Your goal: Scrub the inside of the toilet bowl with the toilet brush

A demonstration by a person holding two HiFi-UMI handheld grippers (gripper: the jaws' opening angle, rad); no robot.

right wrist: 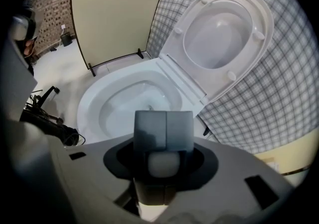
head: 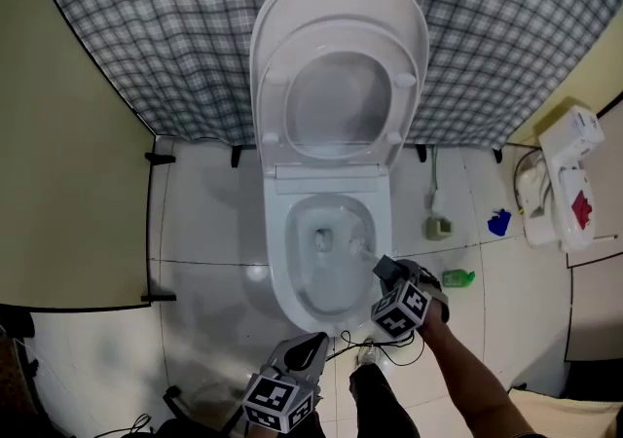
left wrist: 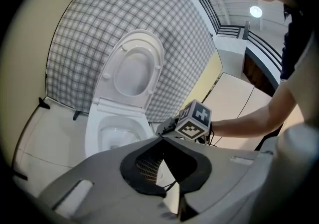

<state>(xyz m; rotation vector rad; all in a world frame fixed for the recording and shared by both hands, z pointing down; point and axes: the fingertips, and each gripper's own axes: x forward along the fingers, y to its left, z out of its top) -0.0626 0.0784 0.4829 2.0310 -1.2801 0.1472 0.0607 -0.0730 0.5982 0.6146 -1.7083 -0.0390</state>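
A: State of the right gripper (right wrist: 165,127)?
B: Its own view shows the dark pads clamped on the pale rounded handle of the toilet brush (right wrist: 162,162); the brush head is hidden behind them. Head view puts it at the right rim of the glossy white ceramic toilet bowl (head: 280,261).
A: And the left gripper (left wrist: 162,140)?
B: Jaws together, empty, low in front of the bowl. White plastic lid and seat (head: 341,56) are raised against the grey checked cloth (head: 127,18). A small green bottle (head: 458,278) lies on the floor to the right.

Grey marker-cubed right gripper (head: 385,271), lower right, tips steeply down, jaws clamped on grey blocky brush handle (right wrist: 164,129); bare forearm (head: 469,380) behind. Grey left gripper (head: 316,340), bottom centre, jaws together, empty.
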